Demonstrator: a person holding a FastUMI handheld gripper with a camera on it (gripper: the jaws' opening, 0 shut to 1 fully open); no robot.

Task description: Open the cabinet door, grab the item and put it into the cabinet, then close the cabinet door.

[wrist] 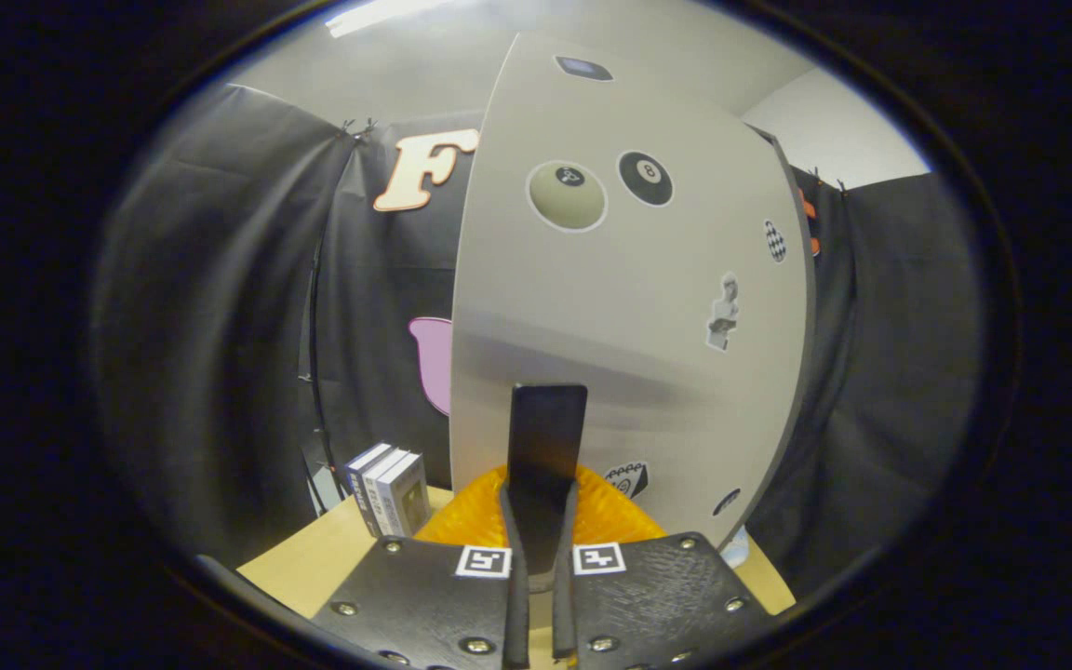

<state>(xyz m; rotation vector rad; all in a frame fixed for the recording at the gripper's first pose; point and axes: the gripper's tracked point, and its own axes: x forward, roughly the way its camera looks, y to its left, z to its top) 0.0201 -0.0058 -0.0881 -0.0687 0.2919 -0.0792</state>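
The white cabinet door [629, 307], dotted with stickers, stands upright and faces me just beyond the fingers. No gap shows along its edges, and whether it is fully closed I cannot tell. My gripper [548, 395] is shut, with its fingers pressed together and nothing between them. The fingertips [536, 419] point at the door's lower middle; contact with the door is unclear. An orange textured item [612, 516] lies on the wooden table [313, 563] under the fingers, in front of the door's bottom edge, partly hidden by them.
Three small boxes [389, 489] stand upright on the table, left of the orange item near the cabinet's left edge. Black cloth walls close in on the left, behind and on the right. The table's left edge runs close below the boxes.
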